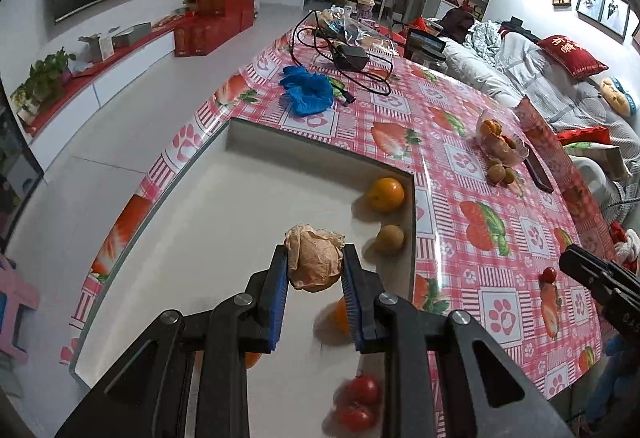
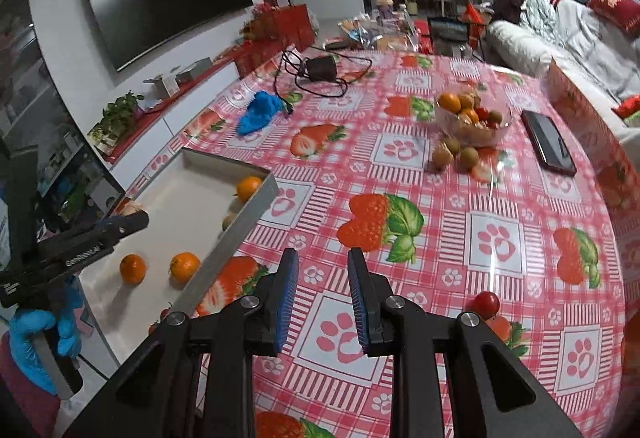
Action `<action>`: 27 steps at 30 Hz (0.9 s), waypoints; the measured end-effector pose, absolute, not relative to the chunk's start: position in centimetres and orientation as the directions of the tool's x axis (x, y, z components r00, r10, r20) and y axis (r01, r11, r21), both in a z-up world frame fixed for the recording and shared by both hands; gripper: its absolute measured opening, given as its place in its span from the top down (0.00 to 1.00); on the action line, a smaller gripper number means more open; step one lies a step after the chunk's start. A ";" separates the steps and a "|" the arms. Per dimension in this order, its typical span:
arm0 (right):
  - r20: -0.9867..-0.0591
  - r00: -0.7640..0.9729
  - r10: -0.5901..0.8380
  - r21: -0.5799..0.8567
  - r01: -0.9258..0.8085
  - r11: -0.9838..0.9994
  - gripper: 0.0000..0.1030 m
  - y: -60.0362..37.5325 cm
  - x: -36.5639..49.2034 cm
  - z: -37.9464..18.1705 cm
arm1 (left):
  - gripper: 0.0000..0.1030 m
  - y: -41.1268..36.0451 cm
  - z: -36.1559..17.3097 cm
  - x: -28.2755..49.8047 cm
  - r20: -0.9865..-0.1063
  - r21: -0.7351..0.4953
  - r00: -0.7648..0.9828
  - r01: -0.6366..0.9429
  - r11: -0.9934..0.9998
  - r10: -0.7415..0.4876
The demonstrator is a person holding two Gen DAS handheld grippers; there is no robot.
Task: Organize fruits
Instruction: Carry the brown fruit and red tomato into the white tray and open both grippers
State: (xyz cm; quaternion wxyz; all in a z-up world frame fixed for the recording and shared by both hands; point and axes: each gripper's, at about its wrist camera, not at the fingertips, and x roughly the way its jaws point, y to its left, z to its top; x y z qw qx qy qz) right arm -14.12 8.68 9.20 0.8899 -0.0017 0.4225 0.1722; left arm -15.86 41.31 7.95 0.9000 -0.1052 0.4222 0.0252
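Observation:
My left gripper [image 1: 315, 264] is shut on a husk-wrapped fruit [image 1: 314, 260] and holds it above the white tray [image 1: 320, 145]. In the tray lie an orange [image 1: 386, 194], a small brown fruit [image 1: 389, 238], another orange [image 1: 340, 316] partly behind my finger, and red tomatoes [image 1: 358, 404]. My right gripper [image 2: 323, 296] is open and empty over the tablecloth, right of the tray [image 2: 244, 222]. A cherry tomato [image 2: 486, 303] lies on the cloth to its right. The left gripper [image 2: 80, 242] shows over the tray in the right wrist view.
A glass bowl of mixed fruit [image 2: 472, 117] stands mid-table with loose brown fruits [image 2: 456, 153] beside it. A phone [image 2: 548, 145] lies to its right. A blue glove [image 2: 258, 111] and a charger with cable [image 2: 320, 71] lie farther back. A sofa [image 2: 568, 49] borders the table's right side.

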 end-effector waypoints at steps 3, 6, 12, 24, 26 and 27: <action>-0.767 0.572 0.289 0.155 -0.272 0.950 0.72 7.4 -13.9 8.5 | 0.73 41.3 7.9 -16.0 -0.765 -0.170 0.642 -0.133 0.977 -0.045; -0.798 0.553 0.240 0.188 -0.149 0.971 0.22 3.5 -13.6 7.2 | 0.73 41.3 7.9 -16.0 -0.765 -0.169 0.642 -0.134 0.976 -0.045; -0.825 0.558 0.090 0.131 0.033 0.991 0.20 -3.4 -14.6 5.7 | 0.73 41.3 7.7 -16.0 -0.766 -0.174 0.641 -0.132 0.976 -0.049; -0.860 0.509 0.038 0.018 -0.045 0.999 0.36 -1.1 -11.1 1.7 | 0.73 41.3 7.5 -15.8 -0.786 -0.146 0.618 -0.136 0.980 -0.031; -0.874 0.484 0.041 0.024 -0.040 0.999 0.41 -1.2 -10.5 1.0 | 0.73 41.4 7.4 -15.7 -0.788 -0.143 0.615 -0.141 0.980 -0.027; -0.877 0.478 0.037 0.025 -0.032 0.999 0.48 -1.4 -10.3 0.8 | 0.73 41.5 7.3 -15.6 -0.789 -0.142 0.613 -0.142 0.980 -0.025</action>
